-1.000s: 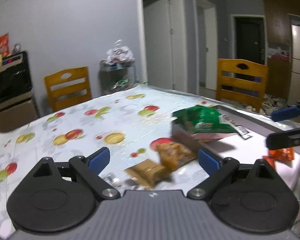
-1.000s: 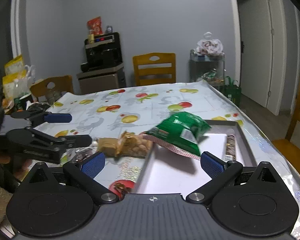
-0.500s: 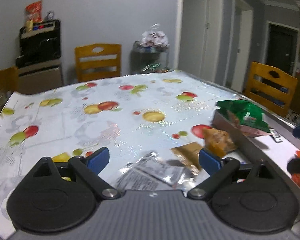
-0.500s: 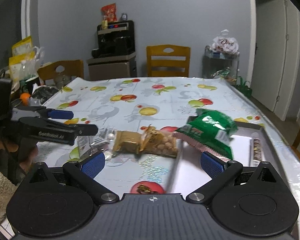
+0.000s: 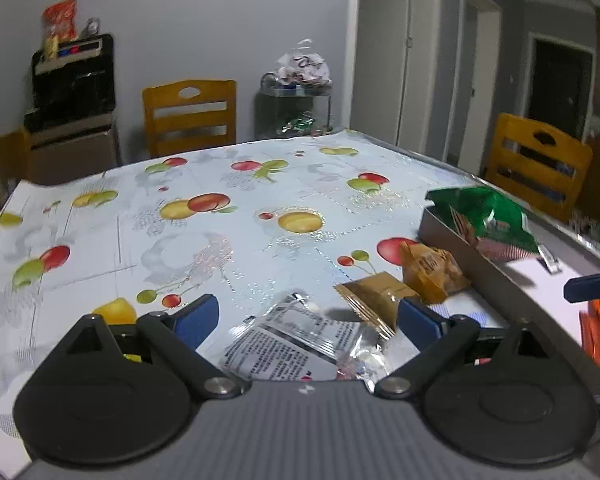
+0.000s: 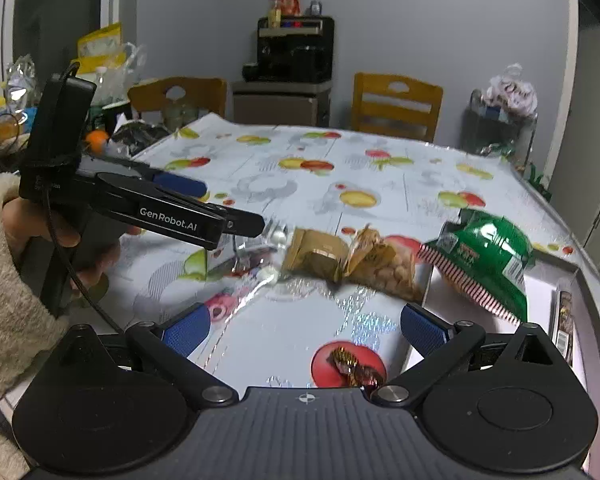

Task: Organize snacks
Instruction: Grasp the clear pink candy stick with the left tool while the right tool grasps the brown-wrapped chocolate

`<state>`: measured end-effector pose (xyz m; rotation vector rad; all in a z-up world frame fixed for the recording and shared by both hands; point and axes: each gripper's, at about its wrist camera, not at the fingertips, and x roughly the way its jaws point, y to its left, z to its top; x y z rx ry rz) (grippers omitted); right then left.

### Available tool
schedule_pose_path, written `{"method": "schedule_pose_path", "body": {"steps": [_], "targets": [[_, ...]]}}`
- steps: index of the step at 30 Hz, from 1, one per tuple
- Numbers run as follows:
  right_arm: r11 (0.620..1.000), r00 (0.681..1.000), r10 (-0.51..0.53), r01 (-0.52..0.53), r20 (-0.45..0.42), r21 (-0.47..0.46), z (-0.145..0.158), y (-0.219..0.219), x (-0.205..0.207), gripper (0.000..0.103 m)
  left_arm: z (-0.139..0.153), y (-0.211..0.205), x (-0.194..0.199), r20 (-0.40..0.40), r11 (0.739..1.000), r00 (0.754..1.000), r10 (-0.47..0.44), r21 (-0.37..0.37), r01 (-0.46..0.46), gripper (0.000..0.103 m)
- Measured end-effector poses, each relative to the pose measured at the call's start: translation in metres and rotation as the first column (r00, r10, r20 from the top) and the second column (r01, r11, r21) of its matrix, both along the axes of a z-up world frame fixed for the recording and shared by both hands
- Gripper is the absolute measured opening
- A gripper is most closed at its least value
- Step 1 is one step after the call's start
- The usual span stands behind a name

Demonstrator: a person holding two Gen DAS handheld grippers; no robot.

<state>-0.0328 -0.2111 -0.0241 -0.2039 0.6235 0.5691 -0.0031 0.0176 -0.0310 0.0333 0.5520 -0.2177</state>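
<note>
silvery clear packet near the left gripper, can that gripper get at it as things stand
Probably yes. The left gripper is open, and the silvery clear packet lies flat on the tablecloth right between and ahead of its fingers. Nothing covers it; the brown packet only borders its far edge.

The tablecloth (image 5: 204, 248) is glossy plastic with glittery, embossed patches. The tray (image 5: 452, 240) looks like matt grey metal or plastic; which one is unclear. A clear packet (image 5: 292, 344) is shiny crinkled film, the green bag (image 6: 488, 256) glossy foil-like plastic, the brown packet (image 6: 316, 254) duller, satin film. The left gripper (image 5: 306, 322) has a matt black plastic body, ribbed on top, with 2 textured blue pads (image 5: 196, 320) and bright metal pivot pins. The chairs (image 5: 190, 114) are varnished wood. The sleeve (image 6: 0, 280) is fluffy fleece.
</note>
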Motion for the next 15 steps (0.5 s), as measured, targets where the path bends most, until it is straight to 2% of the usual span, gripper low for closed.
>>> {"method": "schedule_pose_path", "body": {"steps": [3,6,9,13,15], "targets": [[0.993,0.999,0.037,-0.041,-0.038,-0.114,-0.008,0.009,0.000,0.085,-0.003,-0.001,0.002,-0.020,1.000,1.000,0.009,-0.005,-0.009,0.097],[0.975,0.999,0.041,-0.047,-0.034,-0.218,-0.011,0.015,0.005,0.071,-0.001,0.002,0.001,-0.014,1.000,1.000,0.010,-0.020,-0.011,0.097],[0.969,0.996,0.024,-0.045,-0.088,-0.244,-0.013,0.017,0.020,0.059,0.001,0.002,-0.001,-0.004,1.000,1.000,0.003,-0.021,-0.003,0.097],[0.956,0.991,0.000,-0.041,-0.136,-0.292,-0.020,0.021,0.033,0.047,0.002,0.004,-0.001,-0.005,1.000,1.000,-0.010,-0.023,0.009,0.097],[0.952,0.990,0.002,-0.046,-0.143,-0.304,-0.022,0.024,0.035,0.045,0.003,0.005,-0.002,-0.009,0.999,1.000,-0.021,-0.032,0.021,0.097]]}}
